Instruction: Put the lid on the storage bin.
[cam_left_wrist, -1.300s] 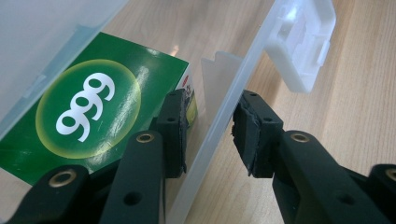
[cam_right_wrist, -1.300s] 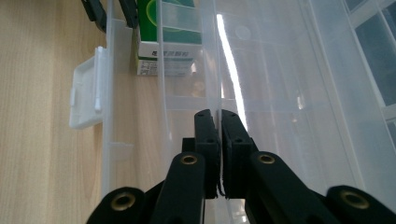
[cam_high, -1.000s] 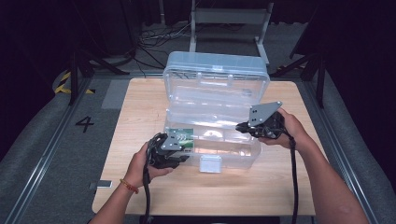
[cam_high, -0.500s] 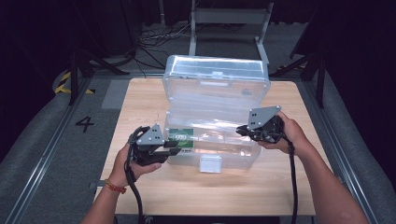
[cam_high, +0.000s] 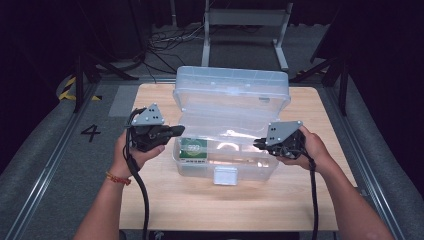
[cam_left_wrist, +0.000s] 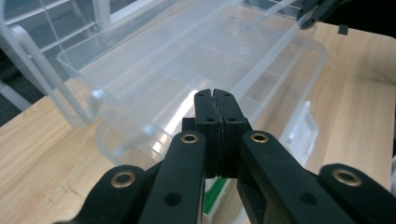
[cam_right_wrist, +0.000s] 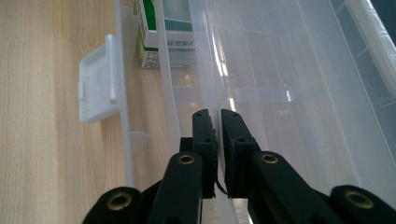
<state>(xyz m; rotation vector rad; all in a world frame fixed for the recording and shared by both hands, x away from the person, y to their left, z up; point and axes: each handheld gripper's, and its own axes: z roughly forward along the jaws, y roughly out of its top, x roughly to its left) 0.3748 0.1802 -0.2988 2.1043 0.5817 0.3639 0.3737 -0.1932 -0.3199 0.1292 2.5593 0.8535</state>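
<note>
The left gripper (cam_left_wrist: 215, 100) has just closed; its jaws meet with nothing between them, above the left end of the clear plastic box (cam_high: 227, 125). The right gripper (cam_right_wrist: 215, 122) pinches the box's thin right wall between nearly closed jaws. A green-and-white carton (cam_high: 193, 148) lies inside at the left; its print is unreadable. The open box sits mid-bench (cam_high: 310, 200), bare wood all round.

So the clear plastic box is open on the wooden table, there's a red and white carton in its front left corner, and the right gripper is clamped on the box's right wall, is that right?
Not quite: the carton is green and white, not red, as the high view shows. The rest holds: the clear box stands open on the wooden table, and the right gripper is clamped on its thin right wall.
</note>
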